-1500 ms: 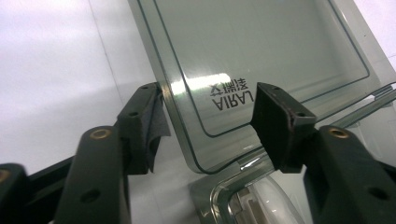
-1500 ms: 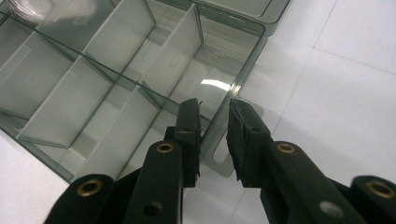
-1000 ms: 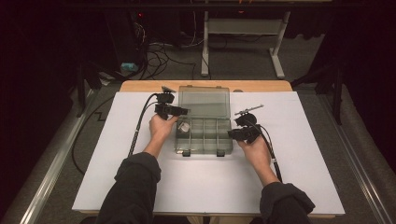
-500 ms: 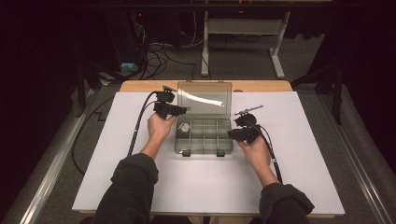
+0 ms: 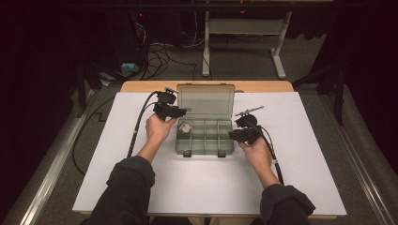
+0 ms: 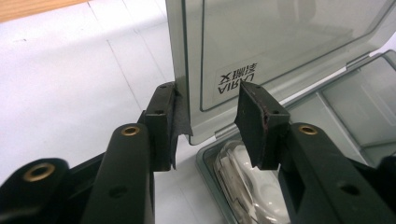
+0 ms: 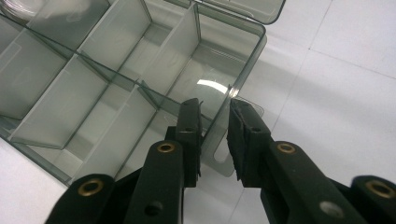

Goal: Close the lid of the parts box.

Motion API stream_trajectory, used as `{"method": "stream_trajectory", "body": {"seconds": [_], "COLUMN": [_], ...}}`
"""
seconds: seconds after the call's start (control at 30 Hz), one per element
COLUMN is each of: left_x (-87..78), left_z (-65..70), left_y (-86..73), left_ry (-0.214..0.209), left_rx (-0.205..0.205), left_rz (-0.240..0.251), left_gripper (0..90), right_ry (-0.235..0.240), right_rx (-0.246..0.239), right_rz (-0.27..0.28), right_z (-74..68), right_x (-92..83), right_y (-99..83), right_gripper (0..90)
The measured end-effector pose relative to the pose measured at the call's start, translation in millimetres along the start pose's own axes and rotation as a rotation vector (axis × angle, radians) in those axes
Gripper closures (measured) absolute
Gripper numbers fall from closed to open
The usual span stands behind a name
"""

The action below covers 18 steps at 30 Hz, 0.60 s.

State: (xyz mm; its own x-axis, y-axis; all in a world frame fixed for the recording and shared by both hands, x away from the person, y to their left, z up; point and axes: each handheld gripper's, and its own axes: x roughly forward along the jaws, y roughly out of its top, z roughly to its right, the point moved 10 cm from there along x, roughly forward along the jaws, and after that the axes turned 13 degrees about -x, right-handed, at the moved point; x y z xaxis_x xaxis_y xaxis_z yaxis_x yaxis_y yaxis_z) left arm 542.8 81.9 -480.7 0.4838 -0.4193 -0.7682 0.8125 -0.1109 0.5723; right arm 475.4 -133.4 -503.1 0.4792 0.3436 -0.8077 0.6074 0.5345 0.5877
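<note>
Closing around the raised lid's corner (image 6: 187, 93), the left gripper (image 5: 180, 112) does not yet pinch it. At the table's middle sits the grey transparent plastic compartment box (image 5: 205, 137); the right gripper (image 7: 214, 135) clamps its side wall.

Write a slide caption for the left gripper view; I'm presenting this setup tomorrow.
Left tongs straddle the edge of the organizer box's raised clear lid, jaws just closing around it, above a white item in the corner compartment.

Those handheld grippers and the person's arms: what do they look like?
Each gripper, left and right, is black with two flat-padded fingers, brass-coloured rivets, and a black cable trailing off. The person wears dark long sleeves.
</note>
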Motion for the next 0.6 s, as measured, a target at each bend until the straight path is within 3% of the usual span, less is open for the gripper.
{"method": "stream_trajectory", "body": {"seconds": [0.27, 0.47, 0.6], "left_x": [-4.8, -11.3, -13.7], "left_z": [0.5, 1.3, 1.7], "left_y": [-4.2, -8.2, -10.8], "left_ry": [-0.010, -0.053, -0.059], "left_rx": [0.023, 0.004, 0.004], "left_rz": [0.014, 0.016, 0.021], "left_gripper": [61.1, 63.7, 63.8], "right_ry": [-0.004, -0.008, -0.021], "right_rx": [-0.002, -0.005, -0.012], "right_rz": [-0.001, 0.002, 0.003], "right_z": [-0.1, -0.6, -1.0], "right_x": [0.1, 0.1, 0.1], "right_y": [0.2, 0.2, 0.0], "right_gripper": [75.3, 75.3, 75.5]}}
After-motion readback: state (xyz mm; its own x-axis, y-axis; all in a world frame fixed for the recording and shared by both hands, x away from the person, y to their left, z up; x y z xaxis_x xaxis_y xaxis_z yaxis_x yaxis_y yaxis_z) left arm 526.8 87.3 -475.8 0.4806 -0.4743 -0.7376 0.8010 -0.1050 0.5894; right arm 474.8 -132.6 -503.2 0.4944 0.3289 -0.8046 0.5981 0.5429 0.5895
